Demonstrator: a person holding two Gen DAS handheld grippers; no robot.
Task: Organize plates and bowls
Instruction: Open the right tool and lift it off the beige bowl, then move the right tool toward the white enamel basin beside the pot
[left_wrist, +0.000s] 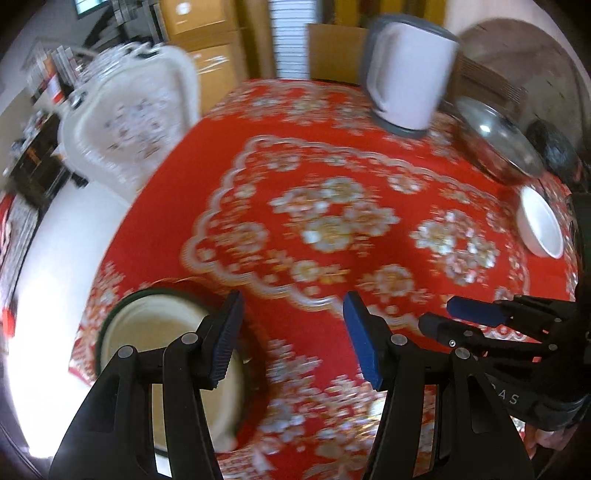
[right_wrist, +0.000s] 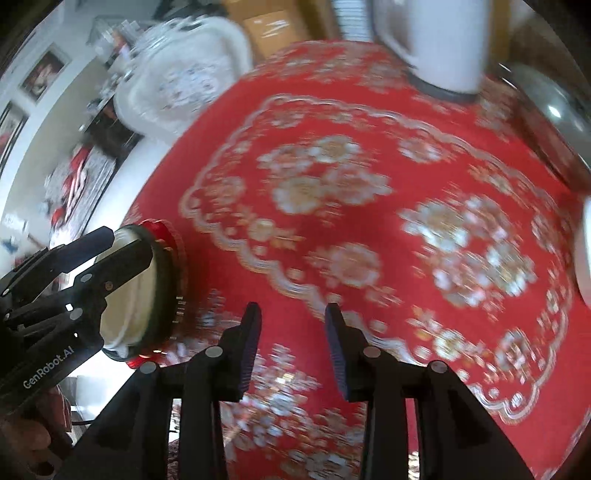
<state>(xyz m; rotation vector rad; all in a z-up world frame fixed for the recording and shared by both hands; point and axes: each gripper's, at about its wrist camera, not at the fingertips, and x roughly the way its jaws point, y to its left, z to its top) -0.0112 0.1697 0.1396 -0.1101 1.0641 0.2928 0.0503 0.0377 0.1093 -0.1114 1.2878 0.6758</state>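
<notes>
A cream plate with a dark green rim lies at the table's near left corner, under and left of my open, empty left gripper. In the right wrist view the plate sits behind the left gripper. A white bowl stands at the right side of the table; only its edge shows in the right wrist view. My right gripper is open and empty over the cloth, and shows at the lower right in the left wrist view.
The table wears a red flowered cloth. A white kettle on a grey base stands at the back. A steel bowl sits at the back right. A white chair stands at the left.
</notes>
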